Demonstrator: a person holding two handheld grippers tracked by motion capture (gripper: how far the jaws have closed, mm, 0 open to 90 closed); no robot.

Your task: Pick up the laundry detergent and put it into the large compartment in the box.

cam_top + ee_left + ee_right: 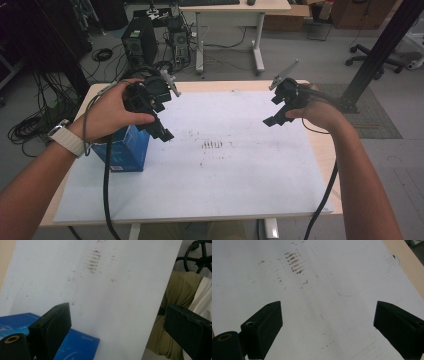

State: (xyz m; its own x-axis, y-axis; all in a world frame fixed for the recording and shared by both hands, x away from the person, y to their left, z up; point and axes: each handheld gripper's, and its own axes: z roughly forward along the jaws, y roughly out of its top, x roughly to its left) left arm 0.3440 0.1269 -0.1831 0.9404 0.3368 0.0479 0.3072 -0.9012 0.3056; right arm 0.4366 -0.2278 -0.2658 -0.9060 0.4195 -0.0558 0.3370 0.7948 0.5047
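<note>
Here, both claws hang spread and empty above the bench, with the blue cardboard box (125,150) standing at the left.

The left claw (162,131), a black two-jaw tool gripped in the person's left hand (107,112), hovers just above and beside the box's top, its jaws wide apart and holding nothing; in the left gripper view the box (80,345) lies low beneath the near jaw. The right claw (272,119), a matching black tool in the right hand (320,112), is held over the far right part of the white paper sheet (225,175) covering the pale wooden bench (327,150), jaws likewise spread with nothing between them. A patch of dark smudged marks (214,145) sits mid-sheet, between the two claws.
</note>
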